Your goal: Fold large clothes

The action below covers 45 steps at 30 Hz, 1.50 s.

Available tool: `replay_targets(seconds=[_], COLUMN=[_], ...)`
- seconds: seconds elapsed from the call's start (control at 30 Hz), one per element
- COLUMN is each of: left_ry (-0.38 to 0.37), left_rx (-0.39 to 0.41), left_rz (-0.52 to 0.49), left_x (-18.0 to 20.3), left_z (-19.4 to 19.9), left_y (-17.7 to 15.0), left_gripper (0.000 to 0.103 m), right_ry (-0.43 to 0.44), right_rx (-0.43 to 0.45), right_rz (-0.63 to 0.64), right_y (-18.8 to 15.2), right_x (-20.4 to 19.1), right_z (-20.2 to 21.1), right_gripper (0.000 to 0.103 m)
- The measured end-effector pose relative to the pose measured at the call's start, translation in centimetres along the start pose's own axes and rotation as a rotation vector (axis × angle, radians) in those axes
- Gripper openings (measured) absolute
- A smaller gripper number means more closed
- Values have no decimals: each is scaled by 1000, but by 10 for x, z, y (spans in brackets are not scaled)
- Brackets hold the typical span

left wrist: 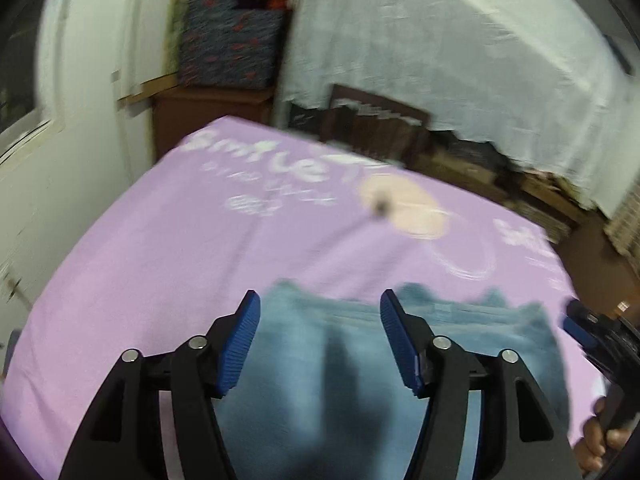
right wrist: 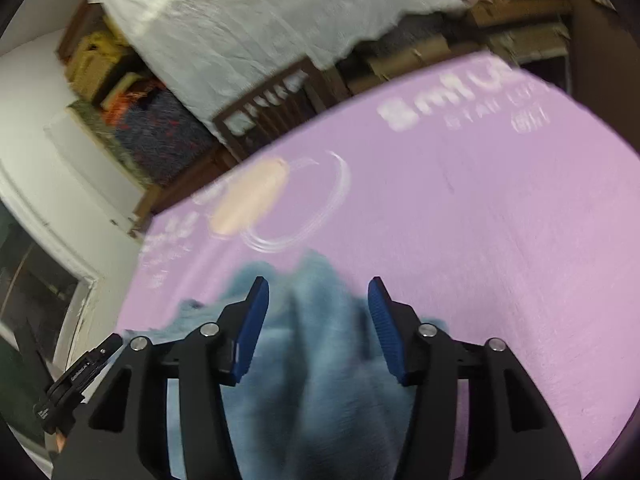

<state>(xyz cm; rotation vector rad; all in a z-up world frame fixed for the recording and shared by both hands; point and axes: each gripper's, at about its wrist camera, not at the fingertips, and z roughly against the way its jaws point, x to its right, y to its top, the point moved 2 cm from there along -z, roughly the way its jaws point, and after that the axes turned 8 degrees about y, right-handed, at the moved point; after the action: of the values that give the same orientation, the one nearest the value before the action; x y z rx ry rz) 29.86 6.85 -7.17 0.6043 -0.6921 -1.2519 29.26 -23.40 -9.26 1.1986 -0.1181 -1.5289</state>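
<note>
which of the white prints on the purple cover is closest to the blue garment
The white ring outline beside the peach circle; it sits just past the blue garment, while the lettering lies farther off.

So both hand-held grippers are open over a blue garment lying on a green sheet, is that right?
Not quite: the sheet is lilac, not green, as both wrist views show. The left hand-held gripper and right hand-held gripper are open over the blue garment.

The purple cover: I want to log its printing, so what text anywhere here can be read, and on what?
"8mf..." or "Smf...": large white letters on the purple cover, cut off and blurred.
Smaller white lines beneath: too blurred.
Small white label on the left gripper's body, seen from the right wrist: too small.
</note>
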Motion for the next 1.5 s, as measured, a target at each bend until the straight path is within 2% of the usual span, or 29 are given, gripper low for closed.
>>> replay_targets(seconds=[0.1,0.17,0.27,0.33,0.43,0.5,0.7,0.77,0.83,0.87,0.97,1.03,1.1,1.17,1.23,1.3,1.37,1.43,1.5], left_ry=[-32,-8,35,38,68,99,26,18,-11,-23,-25,23,102,114,60,0,-14,3,26], left_rx=[4,-3,-32,-69,-57,-47,-88,-87,-85,-87,-84,-80,-75,-60,-35,-12,0,-1,-17], left_rz=[-97,-165,-211,-204,-254,-292,-235,-208,-178,-167,-142,-132,-135,-142,-153,-162,-194,-230,-261], left_x=[36,55,61,57,58,60,32,20,6,1,-7,-9,-8,0,15,35,54,67,76], left_z=[6,-1,-20,-36,-44,-48,-46,-41,-33,-30,-19,-8,8,28,49,67,75,73,63], left_y=[-13,-23,-38,-45,-48,-52,-46,-45,-47,-47,-52,-56,-62,-68,-73,-76,-78,-79,-81], left_gripper=[71,72,72,75,82,85,87,86,78,77,76,76,77,77,77,79,84,86,86], right_ry=[57,58,41,16,-6,-21,1,2,7,21,57,89,98,56,1,26,108,177,204], right_rx=[-34,-75,-132,-169,-213,-218,-247,-241,-228,-223,-201,-190,-161,-103,-17,36,31,-29,-96], right_rz=[65,122,186,195,174,210,257,257,234,209,90,-16,-94,-100,-67,-46,-46,-41,-37], right_y=[-9,-19,-35,-48,-61,-64,-67,-65,-62,-60,-56,-57,-60,-64,-71,-81,-93,-103,-112], right_x=[-32,-53,-70,-70,-54,-52,-43,-34,-21,-13,18,39,51,49,36,20,0,-18,-27], right_z=[0,-8,-24,-37,-55,-58,-52,-42,-27,-21,1,16,37,64,96,115,117,103,86], right_gripper=[56,56,56,56,56,56,55,52,45,43,29,11,10,16,62,65,65,65,65])
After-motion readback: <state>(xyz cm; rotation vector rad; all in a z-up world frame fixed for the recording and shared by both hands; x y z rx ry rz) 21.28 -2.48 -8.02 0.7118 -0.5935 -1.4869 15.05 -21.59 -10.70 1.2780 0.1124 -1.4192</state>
